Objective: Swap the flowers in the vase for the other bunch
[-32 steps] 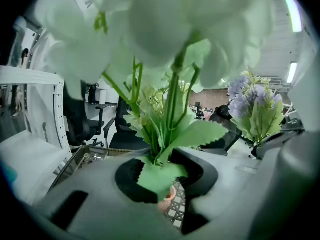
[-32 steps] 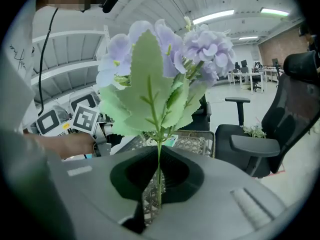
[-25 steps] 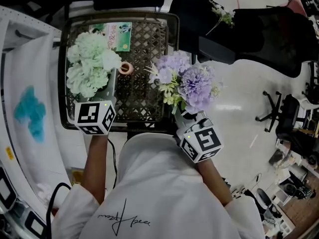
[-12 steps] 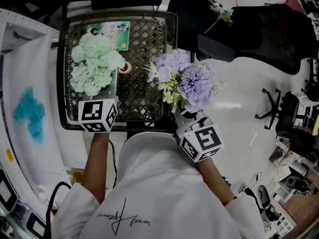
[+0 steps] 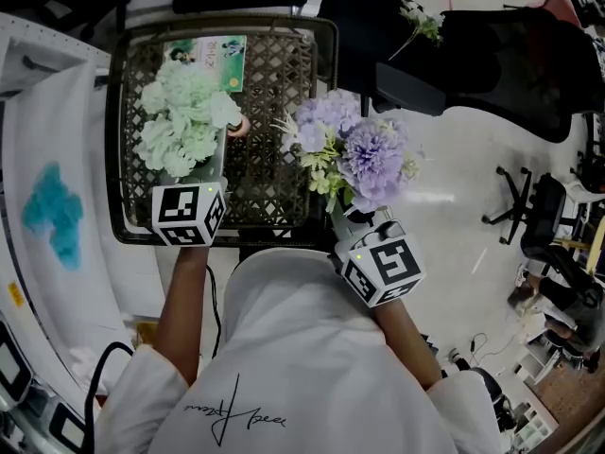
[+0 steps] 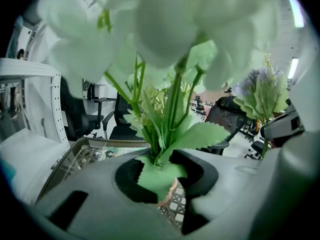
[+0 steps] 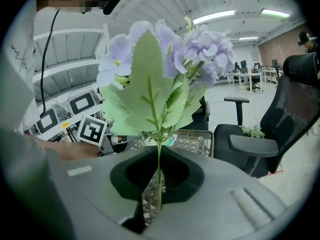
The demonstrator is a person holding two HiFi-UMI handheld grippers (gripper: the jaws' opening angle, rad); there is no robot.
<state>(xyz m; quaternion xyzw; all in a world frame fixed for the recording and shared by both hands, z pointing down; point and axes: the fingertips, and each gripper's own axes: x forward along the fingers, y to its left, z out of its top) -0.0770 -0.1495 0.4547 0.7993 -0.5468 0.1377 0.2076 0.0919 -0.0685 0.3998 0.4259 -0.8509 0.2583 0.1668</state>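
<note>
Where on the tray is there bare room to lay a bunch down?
On the tray, bare lattice in the middle and near strip, between the vase and the purple bunch. Crowded: left half under the green bunch, far edge with the card.

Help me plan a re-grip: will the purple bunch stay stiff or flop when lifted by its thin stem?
Probably fairly stiff: the purple bunch stands upright from the right gripper, jaws shut on its thin stem. Likely light but top-heavy: the broad blooms sit well above the grip, so it may sway or swivel.
</note>
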